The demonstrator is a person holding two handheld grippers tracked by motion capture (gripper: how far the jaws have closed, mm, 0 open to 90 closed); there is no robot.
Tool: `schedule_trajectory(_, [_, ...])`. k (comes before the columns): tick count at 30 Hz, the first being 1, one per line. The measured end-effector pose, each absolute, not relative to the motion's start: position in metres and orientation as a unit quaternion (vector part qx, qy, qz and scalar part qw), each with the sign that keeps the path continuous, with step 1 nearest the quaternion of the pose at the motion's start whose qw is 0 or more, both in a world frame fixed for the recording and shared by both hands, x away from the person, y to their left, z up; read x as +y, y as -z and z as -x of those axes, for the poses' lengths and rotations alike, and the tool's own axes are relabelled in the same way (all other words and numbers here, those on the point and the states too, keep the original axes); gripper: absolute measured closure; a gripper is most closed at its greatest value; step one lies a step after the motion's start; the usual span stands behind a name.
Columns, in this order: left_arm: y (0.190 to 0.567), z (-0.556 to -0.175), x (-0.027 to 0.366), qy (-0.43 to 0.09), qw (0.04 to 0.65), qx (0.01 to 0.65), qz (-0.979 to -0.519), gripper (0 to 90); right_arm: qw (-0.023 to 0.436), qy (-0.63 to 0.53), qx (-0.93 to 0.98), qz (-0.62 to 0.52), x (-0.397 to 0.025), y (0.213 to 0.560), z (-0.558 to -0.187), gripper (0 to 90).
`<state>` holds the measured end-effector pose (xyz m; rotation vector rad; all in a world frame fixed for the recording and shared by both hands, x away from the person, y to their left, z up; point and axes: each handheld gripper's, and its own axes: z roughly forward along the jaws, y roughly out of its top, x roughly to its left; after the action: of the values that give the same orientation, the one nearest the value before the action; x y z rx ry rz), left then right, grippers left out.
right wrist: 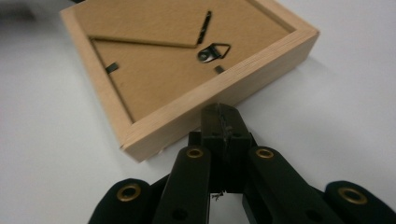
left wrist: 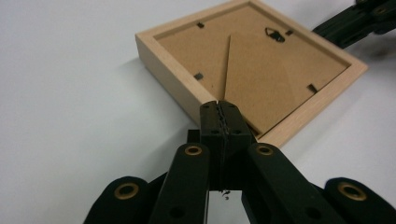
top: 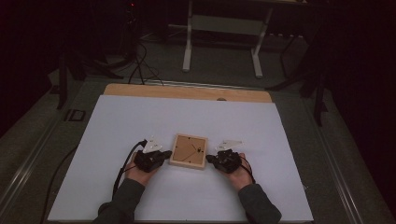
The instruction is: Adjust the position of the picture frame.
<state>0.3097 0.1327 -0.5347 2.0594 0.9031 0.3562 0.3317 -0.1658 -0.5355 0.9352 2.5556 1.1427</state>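
Note:
A small square wooden picture frame (top: 188, 150) lies back side up on the white sheet, its brown backing board, metal tabs and hanger ring facing me. My left gripper (top: 166, 153) is shut, its tip at the frame's left edge. In the left gripper view the closed jaws reach just over the frame (left wrist: 252, 70) rim with nothing between them. My right gripper (top: 208, 159) is shut too, its tip close to the frame's right edge. The right gripper view shows those jaws pressed together just short of the frame (right wrist: 187, 60) side wall.
The white sheet (top: 140, 121) covers a wooden table (top: 187, 92) whose bare strip runs along the far side. A cable (top: 122, 168) trails from the left gripper toward me. Beyond the table, on the dark floor, stand desk legs (top: 187, 42) and loose cables.

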Motion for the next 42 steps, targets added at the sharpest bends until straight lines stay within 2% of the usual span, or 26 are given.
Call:
schedule_trajectory(30, [0.539, -0.317, 0.14, -0.137, 0.434, 0.401, -0.795, 90.0, 0.096, -0.377, 0.856, -0.34, -0.153, 0.535, -0.353, 89.9])
schedule_trajectory(35, [0.537, -0.316, 0.136, -0.155, 0.41, 0.39, -0.81, 90.0, 0.093, -0.38, 0.854, -0.342, -0.153, 0.536, -0.352, 89.9])
schedule_trajectory(42, [0.543, -0.318, 0.135, -0.15, 0.389, 0.403, -0.815, 90.0, 0.089, -0.38, 0.857, -0.336, -0.154, 0.54, -0.346, 89.9])
